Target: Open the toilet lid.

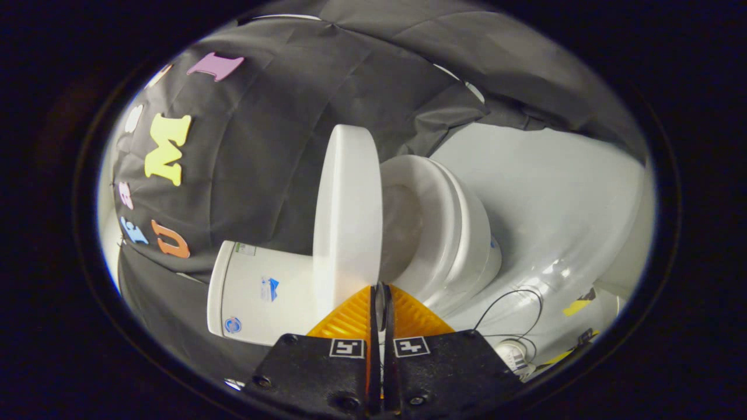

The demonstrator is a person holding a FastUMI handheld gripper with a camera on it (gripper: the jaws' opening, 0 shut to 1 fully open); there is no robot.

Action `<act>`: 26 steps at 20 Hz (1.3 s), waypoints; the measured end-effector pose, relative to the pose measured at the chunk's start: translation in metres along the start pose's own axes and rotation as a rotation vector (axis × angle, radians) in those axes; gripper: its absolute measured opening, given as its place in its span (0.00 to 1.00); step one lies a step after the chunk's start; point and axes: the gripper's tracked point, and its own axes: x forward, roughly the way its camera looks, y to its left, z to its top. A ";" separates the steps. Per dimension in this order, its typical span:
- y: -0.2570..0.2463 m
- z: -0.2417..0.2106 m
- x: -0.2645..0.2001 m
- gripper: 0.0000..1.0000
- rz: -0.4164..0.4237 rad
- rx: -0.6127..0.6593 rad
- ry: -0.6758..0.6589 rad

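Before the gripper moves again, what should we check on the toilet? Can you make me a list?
1. Toilet lid raised off the seat: ok.
2. Gripper fingers pinched on the lid's edge: ok, nearly closed on the thin rim.
3. Lid all the way back against the tank: cannot tell.
4. Bowl open: ok.
5. Black cable on the floor away from the fingers: ok.

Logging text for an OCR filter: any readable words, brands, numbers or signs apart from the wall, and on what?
Tank: three stickers, all too small to read.
Gripper: two square marker patterns, no words; its fingers are closed together at the toilet lid rim.
Floor: yellow tags, too blurred to read.
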 end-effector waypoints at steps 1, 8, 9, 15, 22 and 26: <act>0.003 0.000 -0.001 0.05 -0.001 -0.008 -0.001; 0.025 0.001 -0.007 0.05 0.002 -0.039 -0.016; 0.029 0.000 -0.009 0.05 0.005 -0.042 -0.020; 0.053 -0.002 -0.016 0.06 -0.004 -0.108 -0.042; 0.077 -0.003 -0.018 0.06 -0.005 -0.151 -0.065; 0.090 -0.008 -0.018 0.06 -0.018 -0.204 -0.080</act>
